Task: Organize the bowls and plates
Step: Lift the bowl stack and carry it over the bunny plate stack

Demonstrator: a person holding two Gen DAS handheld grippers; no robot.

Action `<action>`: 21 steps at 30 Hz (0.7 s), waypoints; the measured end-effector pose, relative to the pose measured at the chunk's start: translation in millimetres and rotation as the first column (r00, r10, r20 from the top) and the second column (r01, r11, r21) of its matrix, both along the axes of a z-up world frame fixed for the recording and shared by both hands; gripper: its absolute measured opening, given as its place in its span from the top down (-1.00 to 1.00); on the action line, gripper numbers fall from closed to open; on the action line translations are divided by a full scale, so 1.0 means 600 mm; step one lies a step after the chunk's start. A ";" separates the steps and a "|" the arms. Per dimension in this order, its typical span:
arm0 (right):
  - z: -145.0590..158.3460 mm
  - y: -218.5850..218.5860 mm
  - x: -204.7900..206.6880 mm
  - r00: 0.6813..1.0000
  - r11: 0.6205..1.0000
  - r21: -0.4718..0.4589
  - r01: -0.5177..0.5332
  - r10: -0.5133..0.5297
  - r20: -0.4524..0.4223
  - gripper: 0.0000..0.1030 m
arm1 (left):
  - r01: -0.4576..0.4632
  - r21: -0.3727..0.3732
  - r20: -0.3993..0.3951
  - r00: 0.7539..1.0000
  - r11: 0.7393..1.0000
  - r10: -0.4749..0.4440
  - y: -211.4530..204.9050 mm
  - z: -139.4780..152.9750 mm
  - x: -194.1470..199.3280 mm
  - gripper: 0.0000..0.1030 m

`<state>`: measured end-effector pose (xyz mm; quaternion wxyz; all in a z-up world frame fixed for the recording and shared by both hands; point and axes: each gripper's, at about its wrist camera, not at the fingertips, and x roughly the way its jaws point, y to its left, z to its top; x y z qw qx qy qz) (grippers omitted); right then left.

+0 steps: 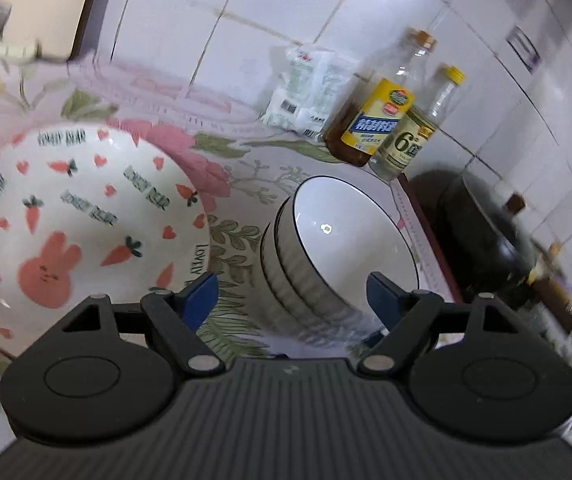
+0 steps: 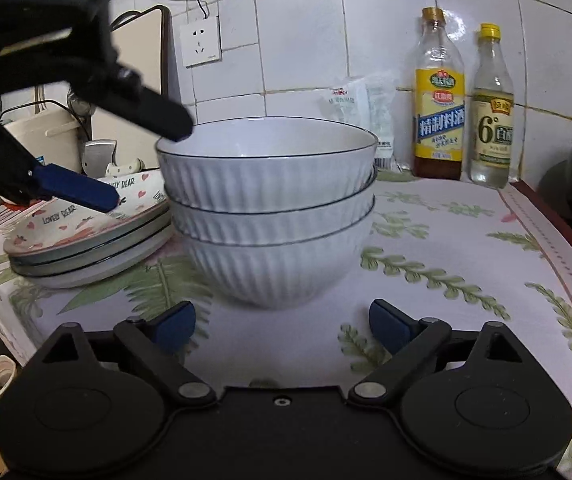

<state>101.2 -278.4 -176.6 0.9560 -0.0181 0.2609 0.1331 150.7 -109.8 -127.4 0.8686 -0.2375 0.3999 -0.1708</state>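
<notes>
Both claws stand wide apart and empty: the left claw [image 1: 291,294] angled downward, the right claw [image 2: 282,322] likewise.

I'm working in a home kitchen. The wall [image 2: 301,40] behind the surface [image 2: 465,248] is white tile with stained grout, and a socket [image 2: 200,42] sits on it, left of the bottles. Two condiment bottles [image 2: 439,96] stand against that wall, a white packet [image 2: 359,108] just left of them. A leafy, flowery cloth covers the surface. Right of the bottles, off the surface's edge, I see a dark wok [image 1: 497,244]. Left of the bottles a cleaver [image 2: 100,156] stands by a cream tub [image 2: 42,136].
</notes>
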 end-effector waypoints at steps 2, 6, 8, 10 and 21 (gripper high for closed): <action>-0.001 0.001 0.013 1.000 1.000 0.014 0.003 -0.003 0.005 -0.87 | 0.012 -0.042 -0.039 0.999 0.999 -0.014 -0.001 -0.007 0.019 -0.57; -0.003 -0.001 0.033 0.999 0.999 0.040 -0.026 0.026 0.020 -0.90 | 0.027 -0.080 -0.103 0.994 0.996 -0.035 -0.007 -0.020 0.049 -0.57; -0.003 0.003 0.034 0.999 0.999 0.029 -0.040 0.039 0.035 -0.90 | 0.031 -0.057 -0.171 0.984 0.998 -0.040 -0.015 -0.028 0.065 -0.57; -0.002 0.004 0.036 0.997 0.998 0.026 -0.055 0.054 0.048 -0.90 | 0.029 -0.041 -0.189 0.981 0.999 -0.036 -0.019 -0.031 0.073 -0.57; -0.010 0.000 0.052 0.996 0.995 0.039 -0.087 0.085 0.041 -0.89 | 0.072 0.056 -0.255 0.965 0.996 -0.056 -0.045 -0.038 0.103 0.16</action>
